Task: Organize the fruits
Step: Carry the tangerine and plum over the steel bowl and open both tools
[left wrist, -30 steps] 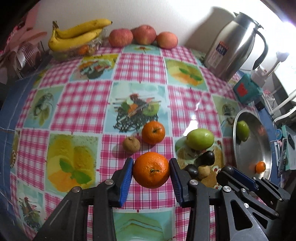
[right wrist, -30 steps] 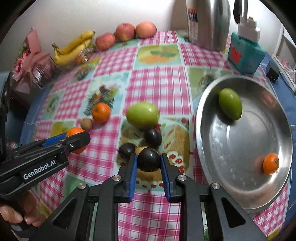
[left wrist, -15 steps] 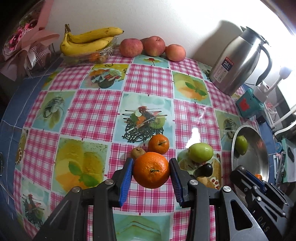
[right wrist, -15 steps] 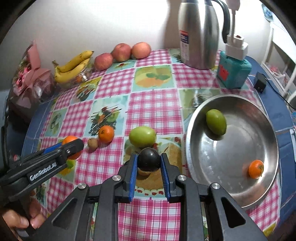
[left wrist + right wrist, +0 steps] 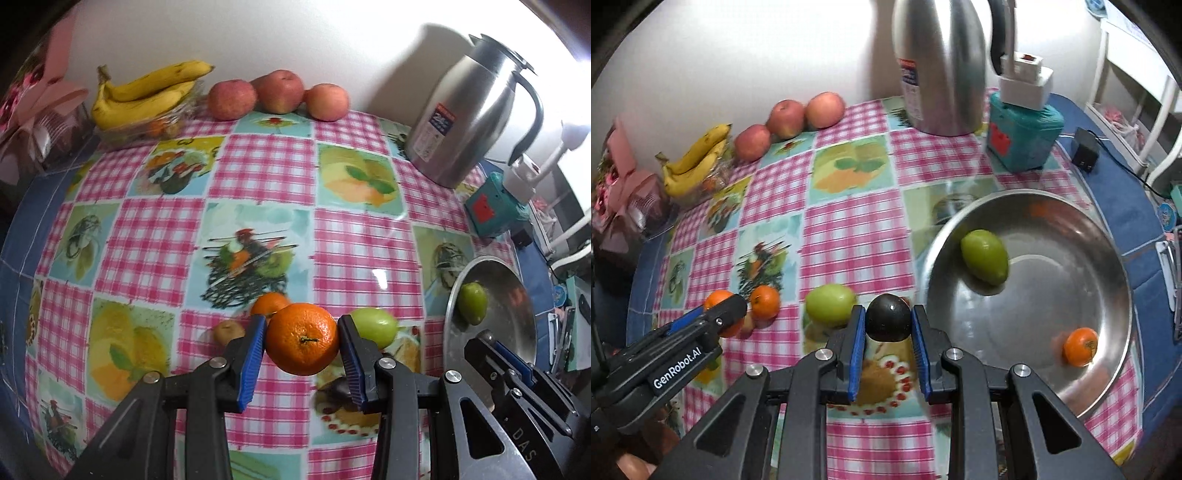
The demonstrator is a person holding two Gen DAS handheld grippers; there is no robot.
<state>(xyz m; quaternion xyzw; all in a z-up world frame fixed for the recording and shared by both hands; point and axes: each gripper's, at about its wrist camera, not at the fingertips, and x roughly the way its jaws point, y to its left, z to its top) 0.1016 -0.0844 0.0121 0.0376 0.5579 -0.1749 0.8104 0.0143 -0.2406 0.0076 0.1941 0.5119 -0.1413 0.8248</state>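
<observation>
Left gripper (image 5: 302,341) clamps a large orange (image 5: 302,338) between its blue pads, jaws set to the fruit's full width; right gripper (image 5: 888,325) likewise pinches a small dark round fruit (image 5: 888,322), jaws narrow. Both loads appear lifted clear of the checked tablecloth (image 5: 258,177).

Step in hand, as judged: carry phase, each fruit held and bound for the steel bowl (image 5: 1108,266), which lies at about 2 o'clock from the right gripper and at 3 o'clock from the left. The bowl already contains a green mango-like fruit (image 5: 984,256) near its 10 o'clock wall and a small tangerine (image 5: 1080,346) toward its 4 o'clock side.

Next move calls for swinging each gripper over the rim, lowering, and opening the jaws above bare metal so that round fruit does not roll out; the two grippers are close together and should probably enter in turn.

Large orange: bright, pebbled skin, stem scar facing the camera. Dark fruit: smooth, glossy, near black, with one highlight.

On the cloth wait a second green fruit (image 5: 830,304), a smaller orange (image 5: 764,302) and a brownish small fruit (image 5: 227,331). Bananas (image 5: 147,94) and three apples (image 5: 279,94) sit at 12 o'clock beside the wall; a steel jug (image 5: 469,122) stands at 1 o'clock.
</observation>
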